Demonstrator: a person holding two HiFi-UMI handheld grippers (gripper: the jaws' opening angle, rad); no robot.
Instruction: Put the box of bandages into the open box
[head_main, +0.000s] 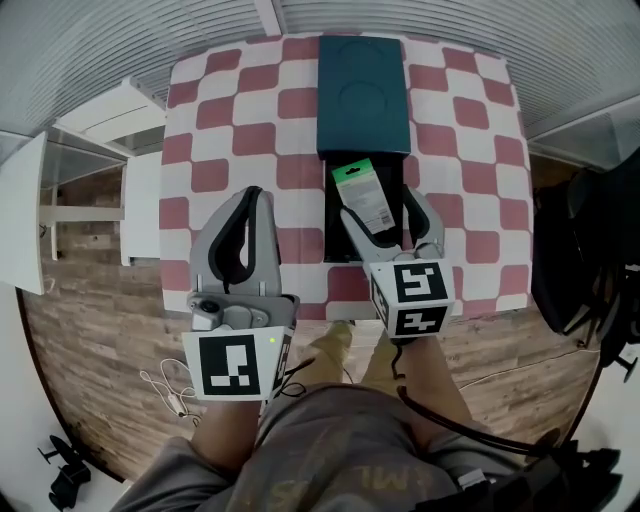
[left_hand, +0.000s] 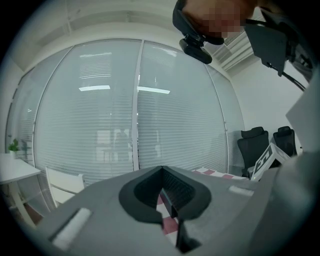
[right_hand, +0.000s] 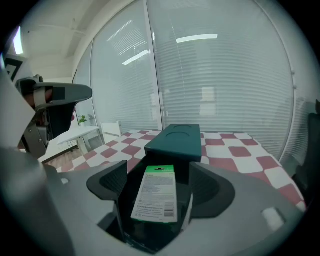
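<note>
red-and-white checked tablecloth covers the table at 12 o'clock in the head view. wood-plank floor surrounds it. white side table stands at 10 o'clock, apart from the cloth. thin white cable lies on the floor at 7 o'clock. dark bulk at 3 o'clock, possibly an office chair. slatted blinds behind glass, far side.

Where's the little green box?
In the head view, the bandage box rests in the open dark box, beside the teal lid, between the right gripper's open jaws.

Bandage box in open box, lid behind
</note>
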